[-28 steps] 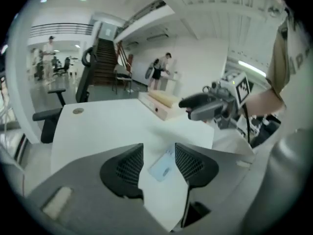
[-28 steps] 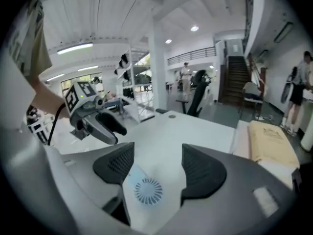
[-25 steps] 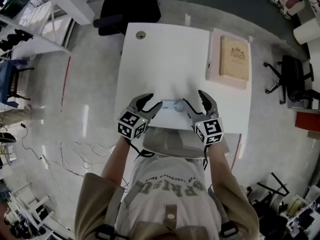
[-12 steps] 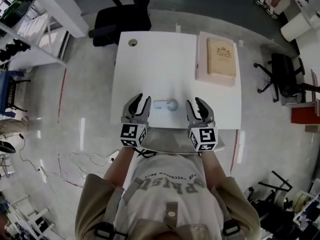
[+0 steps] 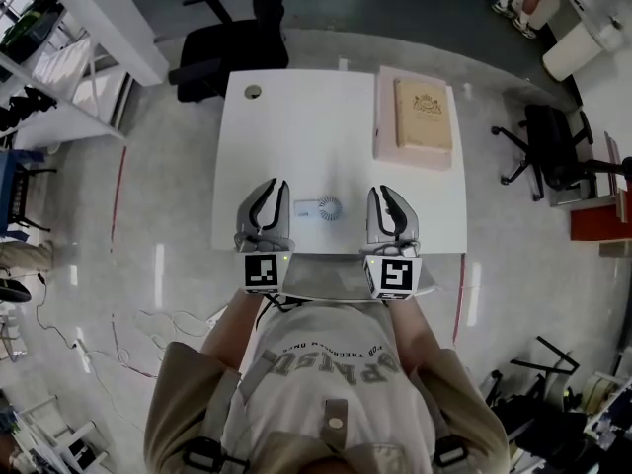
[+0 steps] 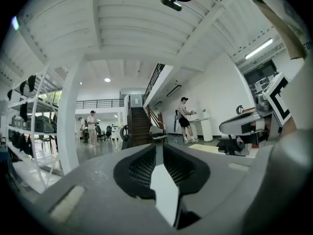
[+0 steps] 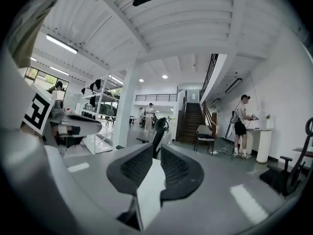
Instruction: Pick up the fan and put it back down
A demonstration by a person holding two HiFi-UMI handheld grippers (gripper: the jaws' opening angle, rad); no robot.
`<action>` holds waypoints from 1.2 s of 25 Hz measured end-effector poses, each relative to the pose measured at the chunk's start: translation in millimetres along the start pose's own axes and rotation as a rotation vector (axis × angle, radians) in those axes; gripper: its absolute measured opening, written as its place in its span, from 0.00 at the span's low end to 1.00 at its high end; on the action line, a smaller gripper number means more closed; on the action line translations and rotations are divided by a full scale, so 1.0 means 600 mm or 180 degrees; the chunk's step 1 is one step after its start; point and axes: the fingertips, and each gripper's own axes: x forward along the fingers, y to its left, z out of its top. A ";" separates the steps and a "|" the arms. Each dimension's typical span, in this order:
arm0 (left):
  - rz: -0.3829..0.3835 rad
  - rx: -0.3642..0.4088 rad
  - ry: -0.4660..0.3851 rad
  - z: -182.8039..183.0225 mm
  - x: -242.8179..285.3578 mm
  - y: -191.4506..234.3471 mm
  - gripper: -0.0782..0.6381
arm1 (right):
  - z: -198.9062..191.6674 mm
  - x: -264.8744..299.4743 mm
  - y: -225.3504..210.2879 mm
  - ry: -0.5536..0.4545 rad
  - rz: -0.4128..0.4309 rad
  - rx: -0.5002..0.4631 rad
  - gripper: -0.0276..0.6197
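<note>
A small white fan (image 5: 322, 207) lies flat on the white table (image 5: 296, 136), near its front edge. My left gripper (image 5: 269, 188) hangs to the fan's left and my right gripper (image 5: 381, 195) to its right, both apart from it. Both point level across the hall, so neither gripper view shows the fan or the table. The left gripper (image 6: 159, 151) and the right gripper (image 7: 157, 153) have just been closing. Only a narrow slit is left between each pair of pads, with nothing in it.
A beige book (image 5: 423, 113) lies on a pink board at the table's far right corner. Behind the table stands a black office chair (image 5: 222, 52), and another chair (image 5: 548, 146) is on the right. White shelves (image 5: 59, 57) line the left. A grey panel (image 5: 326, 279) sits at the table's near edge.
Both grippers have come up and drawn back from the fan toward the person. Their jaws have narrowed from wide open to a slit. The fan stays on the table.
</note>
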 end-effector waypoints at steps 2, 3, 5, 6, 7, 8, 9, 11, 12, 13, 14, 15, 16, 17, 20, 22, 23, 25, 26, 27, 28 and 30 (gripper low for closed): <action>0.0040 0.0033 -0.0123 0.024 0.002 -0.002 0.16 | 0.014 -0.001 0.003 -0.0079 -0.0014 -0.0061 0.09; 0.0059 0.0051 -0.0175 0.034 0.002 -0.004 0.13 | 0.023 -0.001 0.005 -0.0129 -0.0013 -0.0081 0.05; 0.0058 0.0097 -0.0248 0.047 0.004 -0.008 0.13 | 0.050 0.002 0.008 -0.0272 -0.0024 -0.0075 0.05; 0.0042 0.0124 -0.0273 0.052 0.006 -0.012 0.13 | 0.060 0.002 0.007 -0.0339 -0.0051 -0.0058 0.05; 0.0028 0.0137 -0.0292 0.056 0.008 -0.014 0.13 | 0.064 0.002 0.003 -0.0387 -0.0086 -0.0051 0.05; 0.0020 0.0131 -0.0308 0.060 0.010 -0.016 0.13 | 0.065 0.002 -0.002 -0.0419 -0.0117 -0.0060 0.05; 0.0016 0.0114 -0.0328 0.064 0.012 -0.018 0.13 | 0.067 0.003 -0.005 -0.0447 -0.0138 -0.0072 0.05; 0.0010 0.0093 -0.0388 0.074 0.018 -0.019 0.13 | 0.083 0.008 -0.006 -0.0536 -0.0151 -0.0066 0.05; 0.0009 0.0098 -0.0415 0.079 0.021 -0.019 0.13 | 0.094 0.010 -0.004 -0.0584 -0.0149 -0.0046 0.05; 0.0016 0.0100 -0.0430 0.082 0.024 -0.018 0.13 | 0.101 0.013 -0.003 -0.0613 -0.0145 -0.0033 0.05; 0.0033 0.0097 -0.0433 0.084 0.027 -0.016 0.13 | 0.102 0.015 -0.003 -0.0622 -0.0135 -0.0037 0.05; 0.0053 0.0090 -0.0434 0.086 0.029 -0.015 0.13 | 0.100 0.016 -0.003 -0.0623 -0.0122 -0.0049 0.05; 0.0066 0.0084 -0.0441 0.088 0.031 -0.015 0.13 | 0.099 0.018 -0.003 -0.0631 -0.0113 -0.0056 0.05; 0.0067 0.0081 -0.0456 0.090 0.032 -0.016 0.13 | 0.100 0.019 -0.002 -0.0645 -0.0115 -0.0054 0.05; 0.0051 0.0062 -0.0489 0.096 0.033 -0.017 0.13 | 0.112 0.020 0.000 -0.0708 -0.0180 -0.0031 0.05; 0.0054 0.0023 -0.0486 0.097 0.032 -0.016 0.13 | 0.118 0.021 -0.002 -0.0738 -0.0229 -0.0012 0.05; 0.0055 0.0013 -0.0482 0.097 0.032 -0.016 0.13 | 0.118 0.022 -0.004 -0.0736 -0.0245 -0.0018 0.05; 0.0057 -0.0012 -0.0480 0.098 0.032 -0.017 0.13 | 0.116 0.024 -0.009 -0.0712 -0.0249 -0.0020 0.04; 0.0060 -0.0017 -0.0492 0.100 0.031 -0.017 0.13 | 0.115 0.025 -0.011 -0.0703 -0.0247 -0.0013 0.04; 0.0064 -0.0008 -0.0508 0.102 0.030 -0.017 0.13 | 0.116 0.025 -0.011 -0.0699 -0.0248 -0.0008 0.04; 0.0066 0.0005 -0.0523 0.103 0.029 -0.017 0.13 | 0.116 0.025 -0.009 -0.0696 -0.0248 -0.0013 0.04; 0.0071 0.0000 -0.0537 0.104 0.028 -0.017 0.13 | 0.116 0.025 -0.005 -0.0684 -0.0248 -0.0001 0.04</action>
